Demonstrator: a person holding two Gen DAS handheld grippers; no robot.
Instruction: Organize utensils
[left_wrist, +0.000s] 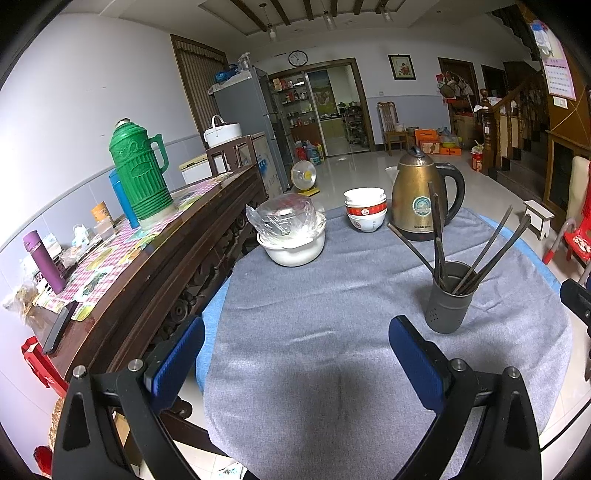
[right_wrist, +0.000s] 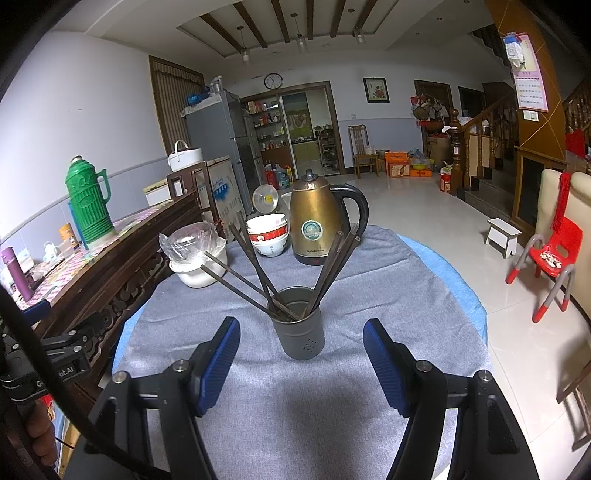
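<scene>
Right wrist: dark chopsticks (right_wrist: 258, 273) fanned in grey holder (right_wrist: 300, 332).

Matt grey metal holder (right_wrist: 298, 328), dark chopsticks (right_wrist: 240, 282), woven grey cloth (right_wrist: 295, 406), glossy brass-toned kettle (right_wrist: 314, 221)

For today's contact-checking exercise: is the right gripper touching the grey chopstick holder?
Apart. The right wrist view shows the right gripper open, its blue pads either side of the chopstick holder, with grey cloth visible between each pad and the holder.
</scene>
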